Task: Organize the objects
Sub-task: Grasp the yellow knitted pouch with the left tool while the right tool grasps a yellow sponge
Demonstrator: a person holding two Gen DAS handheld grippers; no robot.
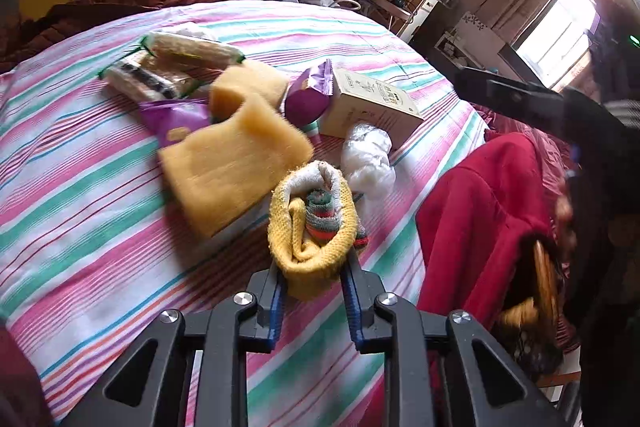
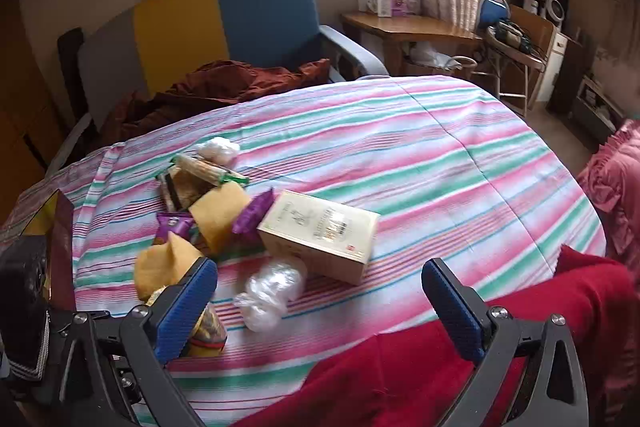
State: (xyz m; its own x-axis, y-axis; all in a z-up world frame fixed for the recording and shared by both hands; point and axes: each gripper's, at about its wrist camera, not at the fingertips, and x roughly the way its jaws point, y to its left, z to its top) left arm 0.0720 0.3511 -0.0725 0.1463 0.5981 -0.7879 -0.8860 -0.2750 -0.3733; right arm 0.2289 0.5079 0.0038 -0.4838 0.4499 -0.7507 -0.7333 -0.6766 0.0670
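Note:
A rolled sock bundle (image 1: 312, 223), yellow outside with a striped sock tucked in, sits between the blue pads of my left gripper (image 1: 316, 263), which is shut on it just above the striped bedspread (image 1: 80, 187). Behind it lie two yellow sponges (image 1: 236, 171), purple snack packs (image 1: 308, 99), a beige box (image 1: 372, 103), a crumpled clear plastic bag (image 1: 368, 159) and green-edged biscuit packets (image 1: 168, 67). My right gripper (image 2: 318, 281) hangs open over the bed's near edge, with nothing between its fingers. The box (image 2: 320, 235) and the plastic bag (image 2: 272, 291) lie just beyond it.
A red garment (image 2: 400, 379) covers the near right corner of the bed. A brown blanket (image 2: 224, 83) and a blue and yellow chair (image 2: 264, 11) stand behind the bed, with a wooden desk (image 2: 408, 23) at the back right.

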